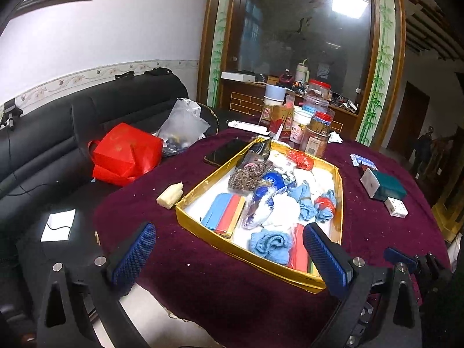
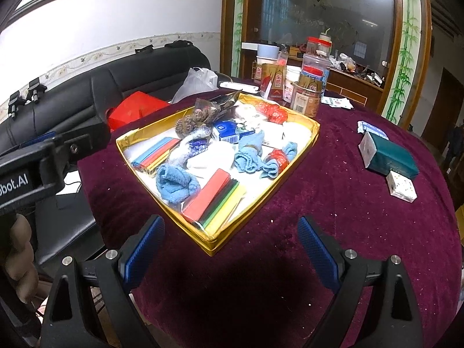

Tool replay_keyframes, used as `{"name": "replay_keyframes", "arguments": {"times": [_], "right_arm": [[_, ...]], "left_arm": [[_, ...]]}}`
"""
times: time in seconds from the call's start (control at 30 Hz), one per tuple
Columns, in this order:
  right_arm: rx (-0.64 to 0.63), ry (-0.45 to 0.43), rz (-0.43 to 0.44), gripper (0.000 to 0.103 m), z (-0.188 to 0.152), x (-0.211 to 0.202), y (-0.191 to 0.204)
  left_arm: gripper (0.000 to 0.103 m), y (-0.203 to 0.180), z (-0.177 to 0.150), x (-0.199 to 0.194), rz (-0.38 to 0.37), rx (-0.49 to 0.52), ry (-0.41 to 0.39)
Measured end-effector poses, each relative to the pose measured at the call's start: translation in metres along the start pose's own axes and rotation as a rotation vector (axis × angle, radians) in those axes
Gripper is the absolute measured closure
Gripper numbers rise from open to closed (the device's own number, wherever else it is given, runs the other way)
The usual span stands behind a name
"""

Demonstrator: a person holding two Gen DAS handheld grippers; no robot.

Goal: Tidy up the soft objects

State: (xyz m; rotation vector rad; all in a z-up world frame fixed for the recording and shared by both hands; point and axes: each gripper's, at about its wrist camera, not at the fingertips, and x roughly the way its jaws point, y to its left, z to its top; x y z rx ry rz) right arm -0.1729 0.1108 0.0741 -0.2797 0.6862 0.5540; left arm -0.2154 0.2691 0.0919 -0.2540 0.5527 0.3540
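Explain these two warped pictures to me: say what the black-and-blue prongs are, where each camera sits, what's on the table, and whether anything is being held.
There is no robot here. A person carries a hand-held two-finger gripper in each hand, and a wide-angle camera on each looks forward along its fingers, which bends the picture.

One picture comes from the left gripper, the other from the right gripper. The prongs are their blue-padded fingers. Both stand open and hold nothing.

On the dark red tablecloth sits a shallow gold tray with rolled blue cloths, stacks of coloured sheets, red bundles and a tissue pack. Behind it stand jars; to the right lie a green box and small cards. The right view also shows the left gripper's body and the hand holding it.
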Motion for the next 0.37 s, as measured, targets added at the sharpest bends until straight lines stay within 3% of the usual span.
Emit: {"name": "replay_keyframes", "arguments": {"times": [0.37], "right_arm": [[0.008,0.01,0.008,0.011,0.0002,0.0049,-0.0038]], "left_arm": [[0.001,0.0042,-0.0029,0.007,0.036,-0.008,0.026]]}}
